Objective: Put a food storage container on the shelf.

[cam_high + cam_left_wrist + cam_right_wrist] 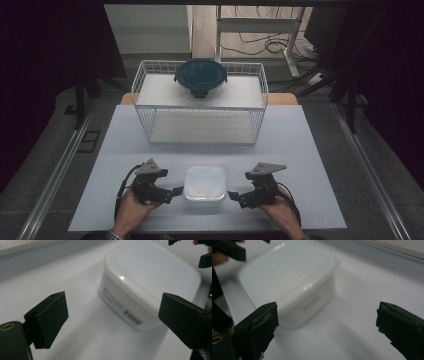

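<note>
White lidded container (204, 185) sits at the near edge of the tabletop (310, 165), in the high view flanked by the left gripper (176, 192) and right gripper (233, 196), neither touching it. The left gripper view shows its jaws spread, empty, the container (147, 282) ahead. The right gripper view shows the same: jaws wide, container (287, 282) ahead. Likely an approach; next, close in on both sides.

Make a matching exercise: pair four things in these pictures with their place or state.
Things:
1. white box
2. dark-lidded bowl
3. wire basket
4. left claw

Places or states:
A. on top of the wire basket
B. at the table's far end
C. open, holding nothing
D. between the two claws

Pairs: 1-D, 2-A, 3-B, 4-C
</note>
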Action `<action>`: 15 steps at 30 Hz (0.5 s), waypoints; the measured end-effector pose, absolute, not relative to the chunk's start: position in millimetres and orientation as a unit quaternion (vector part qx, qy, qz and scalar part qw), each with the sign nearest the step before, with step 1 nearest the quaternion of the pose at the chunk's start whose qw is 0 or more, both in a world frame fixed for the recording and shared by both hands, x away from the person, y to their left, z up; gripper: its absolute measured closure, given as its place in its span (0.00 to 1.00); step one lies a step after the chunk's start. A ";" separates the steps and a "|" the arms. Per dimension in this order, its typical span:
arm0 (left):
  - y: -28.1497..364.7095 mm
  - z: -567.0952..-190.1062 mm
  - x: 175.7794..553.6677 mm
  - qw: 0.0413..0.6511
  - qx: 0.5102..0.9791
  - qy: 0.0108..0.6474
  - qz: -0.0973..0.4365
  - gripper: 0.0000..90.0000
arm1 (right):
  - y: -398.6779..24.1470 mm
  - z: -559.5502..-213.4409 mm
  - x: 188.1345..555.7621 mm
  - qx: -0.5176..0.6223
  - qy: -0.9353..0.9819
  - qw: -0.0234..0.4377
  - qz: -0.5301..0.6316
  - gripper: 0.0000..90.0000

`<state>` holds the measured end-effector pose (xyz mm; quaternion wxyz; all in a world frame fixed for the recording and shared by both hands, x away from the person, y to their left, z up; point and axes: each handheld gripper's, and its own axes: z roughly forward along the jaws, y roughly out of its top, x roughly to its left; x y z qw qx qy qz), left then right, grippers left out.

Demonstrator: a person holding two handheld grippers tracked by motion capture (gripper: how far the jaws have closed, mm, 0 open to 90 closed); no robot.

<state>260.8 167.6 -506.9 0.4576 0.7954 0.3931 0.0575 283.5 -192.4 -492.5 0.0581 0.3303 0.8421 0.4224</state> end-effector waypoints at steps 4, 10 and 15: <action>164.8 -502.0 263.7 0.478 0.786 0.390 0.040 0.07 | -184.4 -477.8 283.9 0.340 0.831 0.039 0.439 0.00; 151.3 -500.5 269.3 0.475 0.796 0.373 0.037 0.08 | -165.7 -473.8 288.6 0.348 0.842 0.002 0.413 0.06; 141.0 -505.4 278.2 0.467 0.802 0.371 0.028 0.12 | -150.3 -484.9 297.9 0.358 0.849 0.001 0.390 0.13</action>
